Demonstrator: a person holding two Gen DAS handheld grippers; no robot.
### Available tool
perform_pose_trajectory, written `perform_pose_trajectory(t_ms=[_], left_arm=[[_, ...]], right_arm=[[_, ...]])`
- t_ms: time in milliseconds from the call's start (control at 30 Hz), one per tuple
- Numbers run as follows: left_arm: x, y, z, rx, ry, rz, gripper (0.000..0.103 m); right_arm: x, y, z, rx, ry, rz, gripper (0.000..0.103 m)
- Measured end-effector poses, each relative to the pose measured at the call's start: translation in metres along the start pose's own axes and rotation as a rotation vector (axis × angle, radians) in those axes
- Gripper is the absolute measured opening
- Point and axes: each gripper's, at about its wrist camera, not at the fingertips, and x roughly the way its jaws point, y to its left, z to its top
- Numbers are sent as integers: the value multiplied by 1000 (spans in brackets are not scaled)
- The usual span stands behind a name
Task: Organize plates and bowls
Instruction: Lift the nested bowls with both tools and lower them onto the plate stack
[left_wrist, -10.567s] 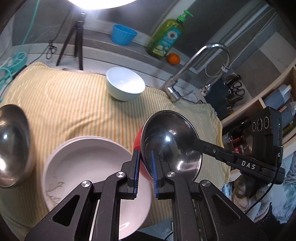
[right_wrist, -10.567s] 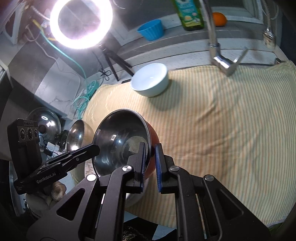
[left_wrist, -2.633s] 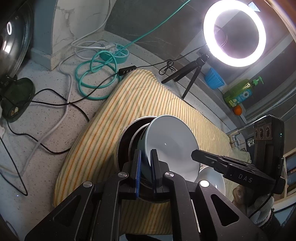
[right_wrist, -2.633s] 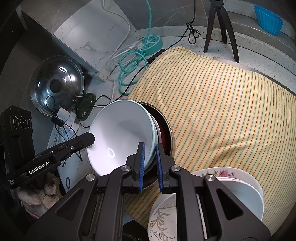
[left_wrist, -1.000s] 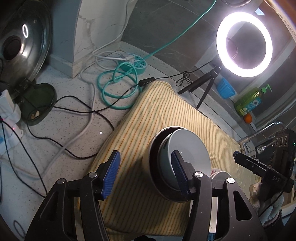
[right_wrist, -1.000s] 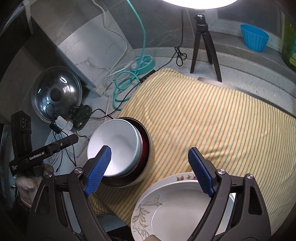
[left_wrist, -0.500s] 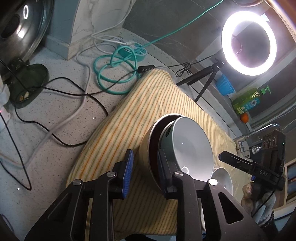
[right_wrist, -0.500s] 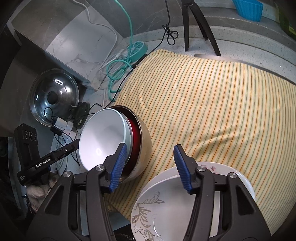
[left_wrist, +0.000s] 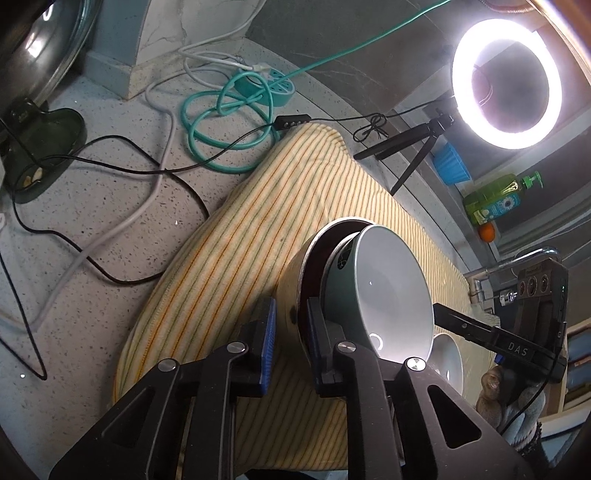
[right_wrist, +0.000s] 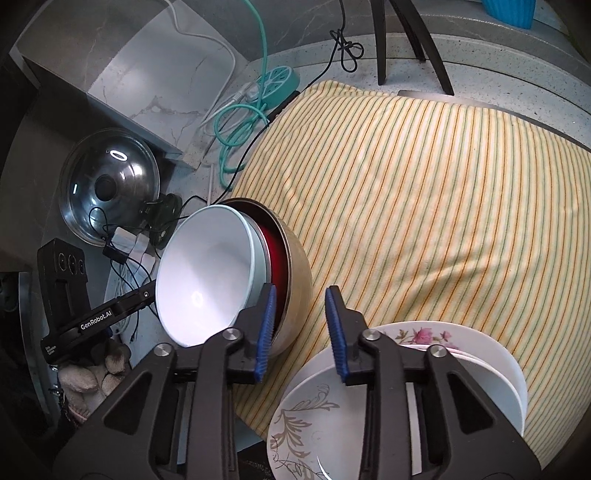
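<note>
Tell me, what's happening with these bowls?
A person holds a gripper in each hand. A white bowl sits nested inside a steel bowl on a striped cloth. The left gripper is clamped on the steel bowl's rim. The right gripper has just been closing around the far rim, not yet pressing. Stacked plates lie alongside.

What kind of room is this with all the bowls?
Probably a kitchen counter set up for filming. There's a faucet beside a dish soap bottle, stacked bowls and plates on a striped towel, and a ring light.
</note>
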Motion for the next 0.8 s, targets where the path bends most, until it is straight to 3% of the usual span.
perform_pose_trajectory(t_ms=[300, 800], left_arm=[[3, -3, 3, 17, -4, -2, 10], [3, -6, 5, 35, -11, 14, 10]], right_arm=[[13, 2, 0, 1, 29, 21, 12], [15, 7, 2, -3, 28, -13, 12]])
